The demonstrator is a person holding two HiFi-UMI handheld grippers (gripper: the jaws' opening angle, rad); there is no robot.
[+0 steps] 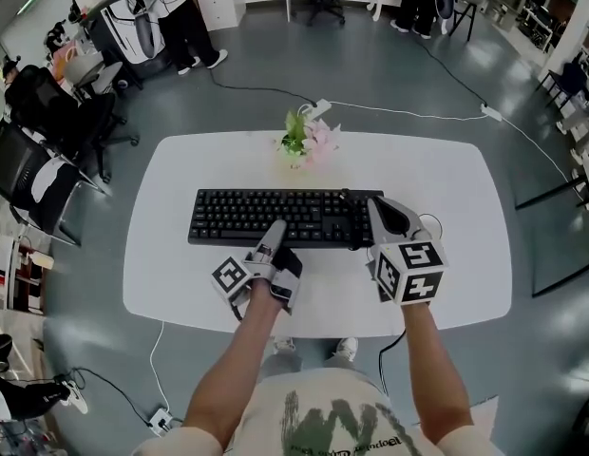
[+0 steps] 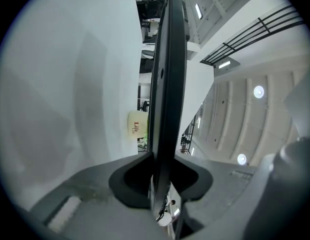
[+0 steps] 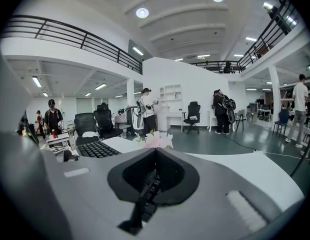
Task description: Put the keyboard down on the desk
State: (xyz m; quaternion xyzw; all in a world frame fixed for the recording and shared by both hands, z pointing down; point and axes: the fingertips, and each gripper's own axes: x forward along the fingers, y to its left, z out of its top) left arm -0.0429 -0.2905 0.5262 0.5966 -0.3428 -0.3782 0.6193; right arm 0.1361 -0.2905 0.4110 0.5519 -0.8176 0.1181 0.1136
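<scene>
A black keyboard (image 1: 275,215) lies level across the middle of the white desk (image 1: 446,188); whether it rests on the top or hangs just over it I cannot tell. My left gripper (image 1: 274,233) is shut on its near long edge. In the left gripper view the keyboard (image 2: 167,84) runs as a thin dark slab between the pads of the left gripper (image 2: 162,184), with the desk (image 2: 70,84) close beside it. My right gripper (image 1: 375,218) is shut on the keyboard's right end. In the right gripper view keys show between the closed jaws of the right gripper (image 3: 150,184), and the keyboard (image 3: 97,149) stretches off to the left.
A small pot of pink flowers (image 1: 304,141) stands just behind the keyboard at the desk's far edge; the pot (image 2: 136,126) and the flowers (image 3: 157,139) show in the gripper views. A thin cable (image 1: 429,221) lies right of the right gripper. Office chairs and people stand well beyond the desk.
</scene>
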